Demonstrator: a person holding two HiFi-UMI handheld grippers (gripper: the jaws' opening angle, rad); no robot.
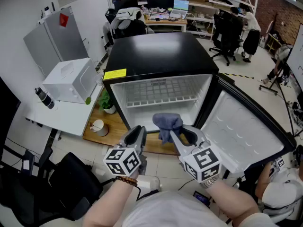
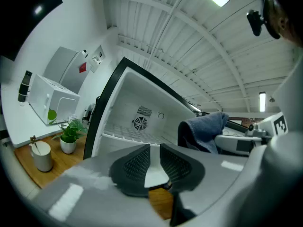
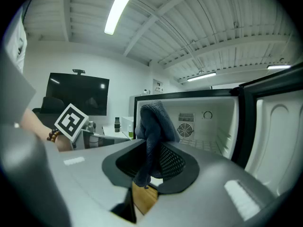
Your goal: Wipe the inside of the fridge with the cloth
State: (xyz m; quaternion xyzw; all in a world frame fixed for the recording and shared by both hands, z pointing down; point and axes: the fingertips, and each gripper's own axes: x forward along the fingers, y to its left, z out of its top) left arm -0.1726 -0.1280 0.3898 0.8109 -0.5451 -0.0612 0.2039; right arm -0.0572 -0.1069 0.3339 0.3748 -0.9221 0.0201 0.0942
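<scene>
A small black fridge [image 1: 156, 56] stands with its door [image 1: 241, 126] swung out to the right. Its white inside [image 2: 137, 112] holds a wire shelf [image 1: 161, 98]. My right gripper [image 1: 182, 137] is shut on a grey-blue cloth [image 1: 166, 123], which bunches up above the jaws just before the fridge opening. In the right gripper view the cloth [image 3: 154, 122] hangs down between the pads of that gripper [image 3: 151, 151]. My left gripper [image 1: 136, 136] is level beside it on the left. Its jaws [image 2: 155, 150] stand a narrow gap apart with nothing between them. The cloth [image 2: 206, 126] shows to their right.
A white microwave [image 1: 71, 82] and a dark bottle [image 1: 43, 97] sit on a white table left of the fridge. A potted plant [image 1: 108, 103] and a mug [image 1: 98, 126] stand on the wooden board [image 1: 113, 131] by the fridge's left side. A black chair [image 1: 71, 186] is at lower left.
</scene>
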